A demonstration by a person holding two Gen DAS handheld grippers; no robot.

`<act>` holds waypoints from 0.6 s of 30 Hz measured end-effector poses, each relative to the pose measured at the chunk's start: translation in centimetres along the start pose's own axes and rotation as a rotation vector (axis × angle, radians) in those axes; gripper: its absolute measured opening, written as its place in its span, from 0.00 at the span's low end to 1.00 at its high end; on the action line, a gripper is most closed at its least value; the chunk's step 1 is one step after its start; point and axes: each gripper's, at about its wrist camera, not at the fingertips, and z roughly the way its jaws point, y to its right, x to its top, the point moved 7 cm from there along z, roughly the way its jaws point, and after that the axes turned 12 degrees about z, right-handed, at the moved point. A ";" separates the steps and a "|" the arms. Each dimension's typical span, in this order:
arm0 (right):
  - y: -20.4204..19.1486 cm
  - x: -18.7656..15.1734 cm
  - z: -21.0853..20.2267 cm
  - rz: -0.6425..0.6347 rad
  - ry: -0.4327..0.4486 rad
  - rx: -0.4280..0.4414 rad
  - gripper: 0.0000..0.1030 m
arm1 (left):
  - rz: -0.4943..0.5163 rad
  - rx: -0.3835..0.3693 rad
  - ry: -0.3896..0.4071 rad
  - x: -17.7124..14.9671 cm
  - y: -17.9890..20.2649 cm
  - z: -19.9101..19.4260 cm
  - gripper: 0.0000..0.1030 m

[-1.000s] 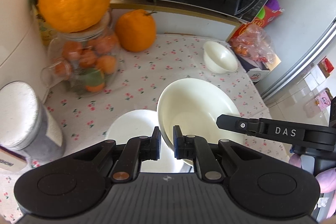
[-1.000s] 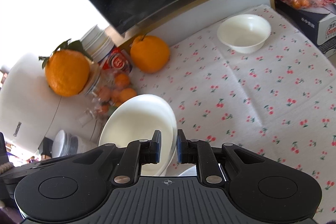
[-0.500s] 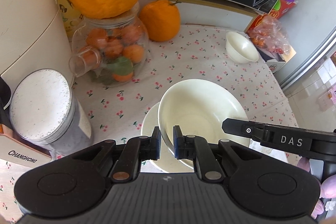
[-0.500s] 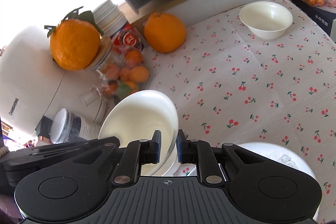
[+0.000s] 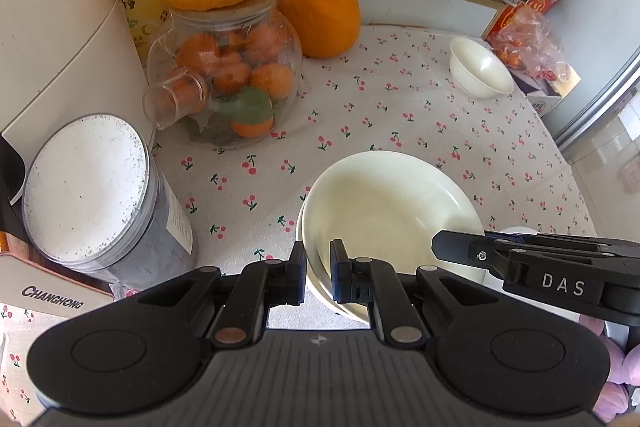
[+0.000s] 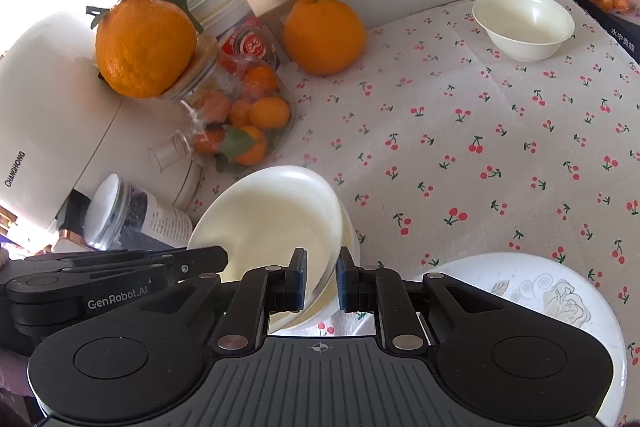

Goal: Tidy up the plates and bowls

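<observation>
Two grippers, one bowl

Left gripper [image 5: 318,273] and right gripper [image 6: 319,283] both clamp the big bowl's [image 5: 384,215] rim; uneven lowering could clip the dish [image 6: 350,239] beneath.

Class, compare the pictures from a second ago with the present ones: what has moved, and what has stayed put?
Both grippers, left and right, have carried the large bowl leftward and down until it nests over another bowl beneath. Both stay clamped on its rim. The small bowl, glass jar and flowered plate have not moved.
</observation>
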 end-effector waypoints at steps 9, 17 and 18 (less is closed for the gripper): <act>-0.1 0.0 0.0 -0.010 0.000 0.001 0.18 | 0.005 -0.001 -0.001 0.0 0.0 0.1 0.11; 0.2 0.2 -0.1 -0.001 0.002 -0.007 0.18 | 0.014 0.009 -0.007 0.0 0.1 0.3 0.14; 0.2 0.2 -0.1 -0.002 0.002 -0.007 0.18 | 0.016 0.010 -0.006 0.0 0.1 0.3 0.15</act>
